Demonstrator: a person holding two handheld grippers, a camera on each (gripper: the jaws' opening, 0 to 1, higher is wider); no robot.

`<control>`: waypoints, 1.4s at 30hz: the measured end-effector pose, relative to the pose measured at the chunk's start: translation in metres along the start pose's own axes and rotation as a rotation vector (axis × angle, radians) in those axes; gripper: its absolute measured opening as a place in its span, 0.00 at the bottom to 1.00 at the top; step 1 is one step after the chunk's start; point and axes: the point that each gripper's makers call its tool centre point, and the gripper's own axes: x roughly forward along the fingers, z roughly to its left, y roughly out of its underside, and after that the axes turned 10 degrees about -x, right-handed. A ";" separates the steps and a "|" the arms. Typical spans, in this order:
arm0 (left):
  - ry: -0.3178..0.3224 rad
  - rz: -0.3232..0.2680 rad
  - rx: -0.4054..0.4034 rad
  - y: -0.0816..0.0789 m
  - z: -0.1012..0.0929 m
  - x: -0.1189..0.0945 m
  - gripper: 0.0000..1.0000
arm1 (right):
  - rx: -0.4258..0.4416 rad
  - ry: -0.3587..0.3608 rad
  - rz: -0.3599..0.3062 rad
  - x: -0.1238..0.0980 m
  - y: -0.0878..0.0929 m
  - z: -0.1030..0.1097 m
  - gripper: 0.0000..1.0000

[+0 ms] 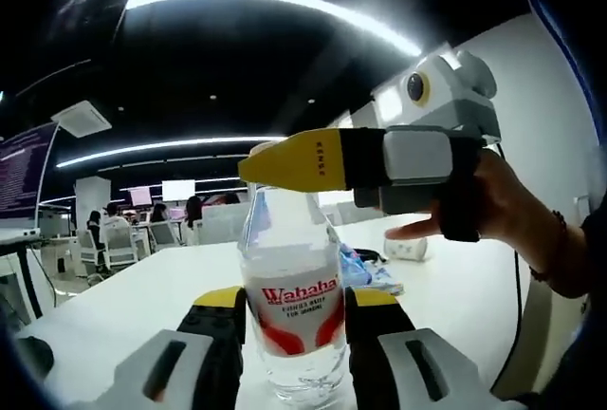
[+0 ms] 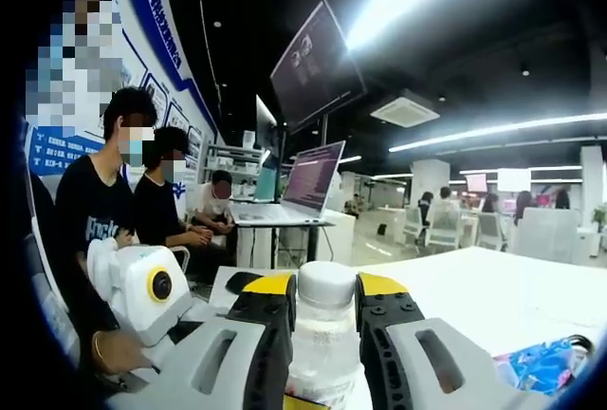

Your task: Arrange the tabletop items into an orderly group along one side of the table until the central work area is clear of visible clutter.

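A clear Wahaha water bottle (image 1: 292, 307) with a red and white label stands upright on the white table (image 1: 133, 301). My left gripper (image 1: 296, 302) is shut on the bottle's body, one yellow-tipped jaw pressed to each side. From the right, held in a person's hand, my right gripper (image 1: 318, 160) comes in level at the bottle's top. In the right gripper view the white cap (image 2: 325, 287) rises between the two jaws of my right gripper (image 2: 325, 307), which close on the neck just under it. My left gripper (image 2: 142, 301) shows low at the left there.
A blue crumpled packet (image 1: 365, 272) (image 2: 545, 364) lies on the table beyond the bottle. A small white object (image 1: 410, 248) sits farther back and a dark mouse-like thing (image 2: 242, 282) lies near the table's edge. People sit by a laptop (image 2: 299, 192) on a stand.
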 end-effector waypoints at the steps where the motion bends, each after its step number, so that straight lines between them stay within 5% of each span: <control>1: -0.001 -0.002 -0.002 0.000 0.000 0.000 0.40 | 0.002 0.000 0.000 0.000 0.000 0.000 0.22; 42: 0.001 -0.016 -0.001 0.000 0.002 0.001 0.38 | 0.028 0.007 0.009 -0.001 0.004 0.002 0.22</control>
